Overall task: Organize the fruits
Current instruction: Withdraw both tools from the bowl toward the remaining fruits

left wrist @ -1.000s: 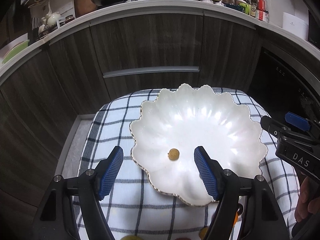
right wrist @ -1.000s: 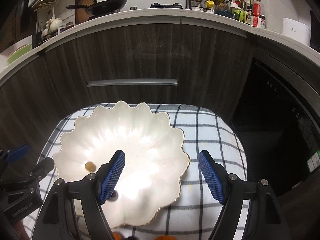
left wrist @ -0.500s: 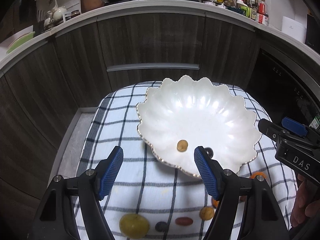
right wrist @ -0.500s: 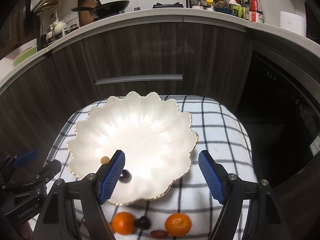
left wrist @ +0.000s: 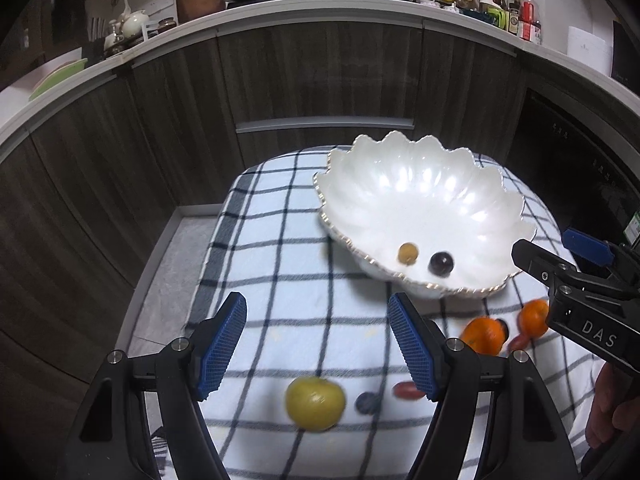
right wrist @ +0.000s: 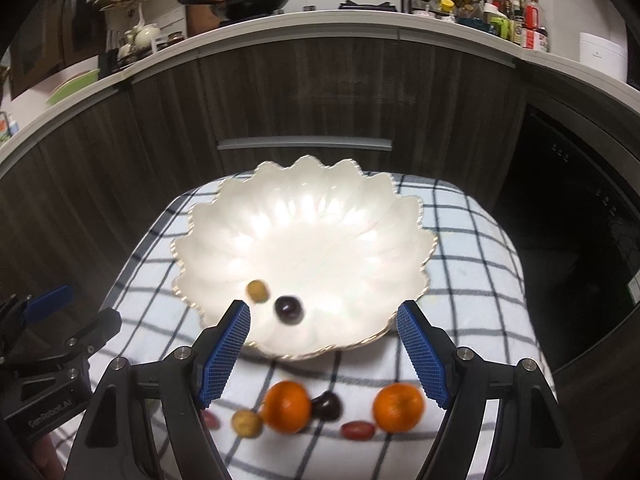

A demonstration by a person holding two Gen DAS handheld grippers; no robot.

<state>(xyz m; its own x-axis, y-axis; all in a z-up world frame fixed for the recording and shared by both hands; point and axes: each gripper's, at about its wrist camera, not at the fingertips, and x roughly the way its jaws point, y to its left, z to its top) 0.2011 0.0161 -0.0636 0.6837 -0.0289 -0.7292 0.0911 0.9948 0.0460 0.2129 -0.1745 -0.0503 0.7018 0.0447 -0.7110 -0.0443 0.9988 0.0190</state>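
Note:
A white scalloped bowl (left wrist: 424, 184) (right wrist: 320, 208) sits on a checked cloth (left wrist: 280, 272) (right wrist: 472, 240). It holds a small tan fruit (left wrist: 408, 253) (right wrist: 257, 290) and a dark grape (left wrist: 441, 263) (right wrist: 289, 309). In front of the bowl lie two oranges (right wrist: 288, 406) (right wrist: 398, 407), a dark fruit (right wrist: 327, 405), a red grape (right wrist: 357, 430) and a tan fruit (right wrist: 247, 423). A yellow-green fruit (left wrist: 315, 403), a blue berry (left wrist: 368, 403) and a red grape (left wrist: 406, 390) lie near my left gripper (left wrist: 318, 350), which is open and empty. My right gripper (right wrist: 324, 356) is open and empty above the bowl's near rim.
Dark wooden cabinets (left wrist: 320, 80) stand behind the table under a white counter (right wrist: 320, 24) with a pan, bottles and dishes. A dark appliance front (right wrist: 580, 208) is at the right. Grey floor (left wrist: 168, 272) shows left of the table.
Both grippers have pulled back and away from the bowl, so the loose fruits on the cloth in front of it have come into view. A dark grape now lies in the bowl.

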